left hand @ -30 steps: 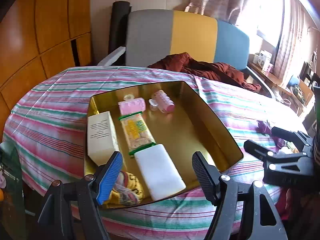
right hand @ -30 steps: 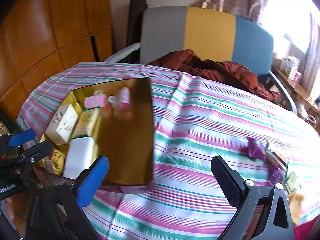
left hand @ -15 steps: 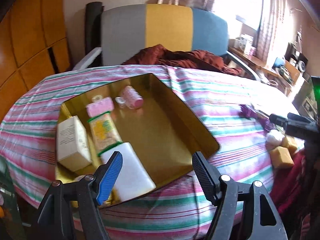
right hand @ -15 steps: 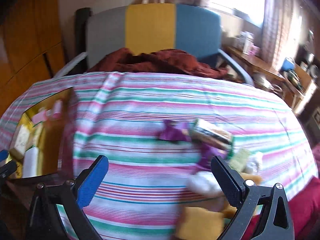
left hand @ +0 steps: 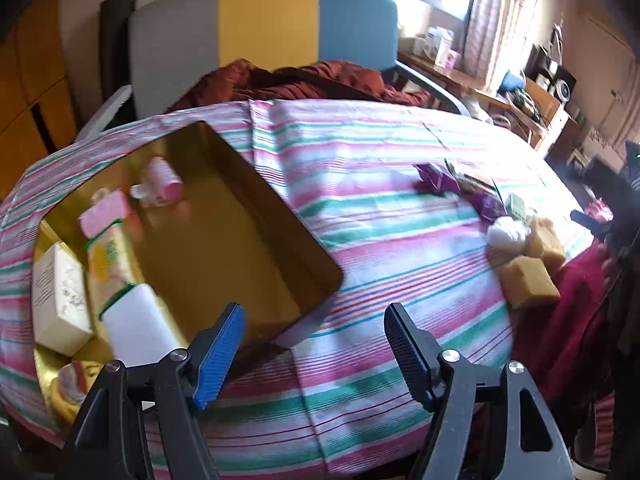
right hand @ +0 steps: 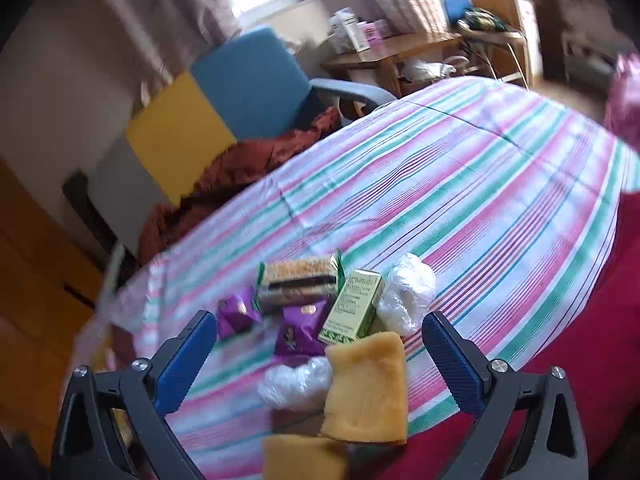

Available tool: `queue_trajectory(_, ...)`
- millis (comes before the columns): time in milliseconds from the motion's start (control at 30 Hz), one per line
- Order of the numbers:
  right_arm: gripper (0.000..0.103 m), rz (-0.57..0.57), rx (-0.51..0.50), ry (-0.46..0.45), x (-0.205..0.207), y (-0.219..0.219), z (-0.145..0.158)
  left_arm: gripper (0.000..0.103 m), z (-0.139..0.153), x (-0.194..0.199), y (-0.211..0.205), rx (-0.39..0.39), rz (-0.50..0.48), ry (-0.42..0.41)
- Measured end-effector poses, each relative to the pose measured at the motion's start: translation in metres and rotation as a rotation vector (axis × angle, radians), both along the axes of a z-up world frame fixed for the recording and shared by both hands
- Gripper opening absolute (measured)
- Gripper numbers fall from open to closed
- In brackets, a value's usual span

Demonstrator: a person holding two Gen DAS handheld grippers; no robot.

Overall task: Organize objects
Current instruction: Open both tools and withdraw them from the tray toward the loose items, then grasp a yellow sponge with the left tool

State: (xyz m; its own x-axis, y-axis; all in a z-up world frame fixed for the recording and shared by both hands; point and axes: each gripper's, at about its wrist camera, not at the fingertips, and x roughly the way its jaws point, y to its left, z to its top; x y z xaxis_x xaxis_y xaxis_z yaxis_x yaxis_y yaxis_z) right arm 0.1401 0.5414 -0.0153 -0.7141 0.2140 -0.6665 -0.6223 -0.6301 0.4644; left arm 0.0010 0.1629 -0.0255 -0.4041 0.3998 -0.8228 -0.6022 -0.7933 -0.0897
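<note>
A gold tray (left hand: 276, 200) lies at the table's left and holds a white box (left hand: 56, 296), a yellow-green packet (left hand: 110, 260), a white block (left hand: 138, 332), pink items (left hand: 106, 212) and a pink roll (left hand: 162, 178). My left gripper (left hand: 316, 344) hovers open over the tray's near right corner, holding nothing. My right gripper (right hand: 316, 352) is open just above a pile: two yellow sponges (right hand: 366, 388), a green box (right hand: 352, 306), purple packets (right hand: 300, 330), a wafer packet (right hand: 298, 282) and plastic-wrapped white lumps (right hand: 406, 294). The same pile (left hand: 516, 240) shows at the right in the left wrist view.
A pink, green and white striped cloth (left hand: 380, 168) covers the round table. A grey, yellow and blue chair (left hand: 264, 36) with a rust-brown garment (left hand: 304, 80) stands behind it. A red cloth (right hand: 600, 300) lies at the table's near right edge. Cluttered wooden shelves (right hand: 400, 48) stand by the window.
Both grippers have swung to the right. The left one moved off the tray's middle toward its right corner. The right one left the tray behind and now faces the pile closely.
</note>
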Motion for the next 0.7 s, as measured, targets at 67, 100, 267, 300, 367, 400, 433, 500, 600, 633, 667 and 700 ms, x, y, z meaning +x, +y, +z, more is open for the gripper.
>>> queue_trajectory(67,0.103,-0.031,-0.051,0.060,0.009,0.006,-0.002,0.073,-0.003,0.003,0.013,-0.012,-0.028,-0.005)
queue_trajectory(100,0.103,-0.037,-0.069,0.090,0.012,0.008,-0.003,0.072,-0.004,0.003,0.019,-0.013,-0.043,-0.009)
queue_trajectory(267,0.103,-0.022,-0.061,0.130,0.012,0.005,0.001,0.072,-0.005,0.013,0.063,0.012,-0.173,-0.041)
queue_trajectory(300,0.103,-0.014,-0.064,0.134,0.011,0.004,0.001,0.072,-0.005,0.016,0.071,0.014,-0.198,-0.045)
queue_trajectory(367,0.103,-0.009,-0.076,0.148,0.012,0.006,-0.001,0.072,-0.006,0.021,0.090,0.027,-0.257,-0.071)
queue_trajectory(400,0.103,-0.009,-0.084,0.158,0.014,0.008,-0.002,0.072,-0.007,0.023,0.099,0.037,-0.283,-0.094)
queue_trajectory(433,0.103,-0.009,-0.093,0.169,0.015,0.009,-0.003,0.072,-0.008,0.025,0.110,0.048,-0.310,-0.118)
queue_trajectory(500,0.103,-0.011,-0.105,0.186,0.017,0.010,-0.004,0.072,-0.010,0.030,0.128,0.058,-0.353,-0.149)
queue_trajectory(600,0.103,-0.006,-0.106,0.196,0.018,0.011,-0.004,0.073,-0.014,0.040,0.152,0.053,-0.408,-0.180)
queue_trajectory(633,0.103,-0.003,-0.109,0.201,0.018,0.011,-0.004,0.074,-0.016,0.044,0.161,0.052,-0.434,-0.201)
queue_trajectory(667,0.103,-0.002,-0.112,0.207,0.018,0.011,-0.004,0.074,-0.018,0.047,0.167,0.055,-0.451,-0.225)
queue_trajectory(700,0.103,-0.003,-0.114,0.213,0.019,0.011,-0.004,0.074,-0.021,0.048,0.173,0.063,-0.459,-0.251)
